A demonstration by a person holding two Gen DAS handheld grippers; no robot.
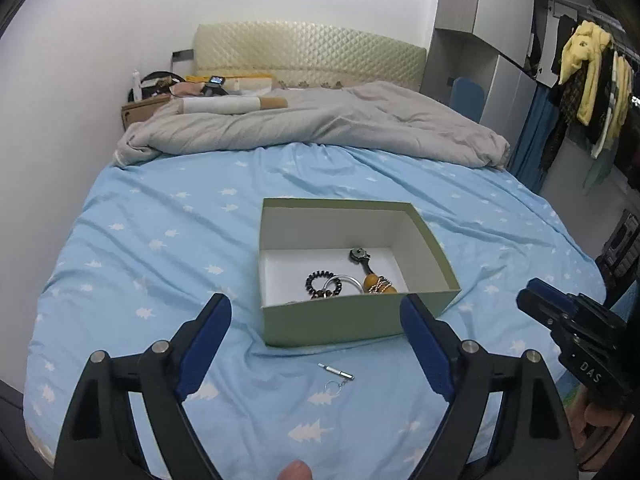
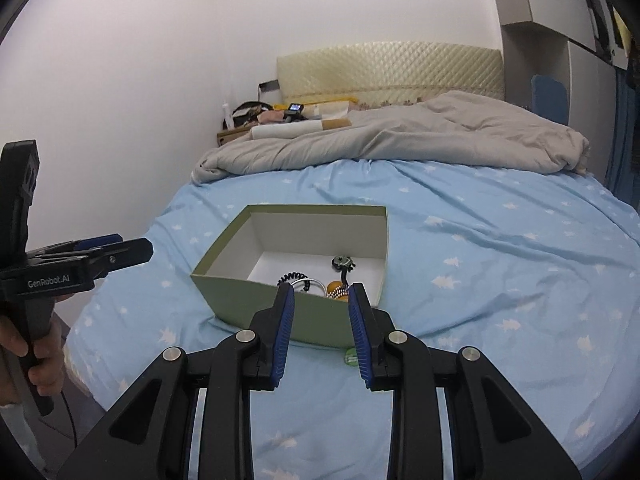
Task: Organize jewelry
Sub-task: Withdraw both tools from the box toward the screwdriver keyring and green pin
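A green open box sits on the blue bed. Inside lie a black coiled band, a silver ring, an amber bead piece and a black charm. A small silver keychain tool lies on the sheet in front of the box. A small green item lies by the box's near wall. My left gripper is open and empty, just before the box. My right gripper is open and empty at the box's near wall.
A grey duvet is bunched at the head of the bed under a cream headboard. Clutter and a cardboard box sit at the far left. Clothes hang on a rack at the right.
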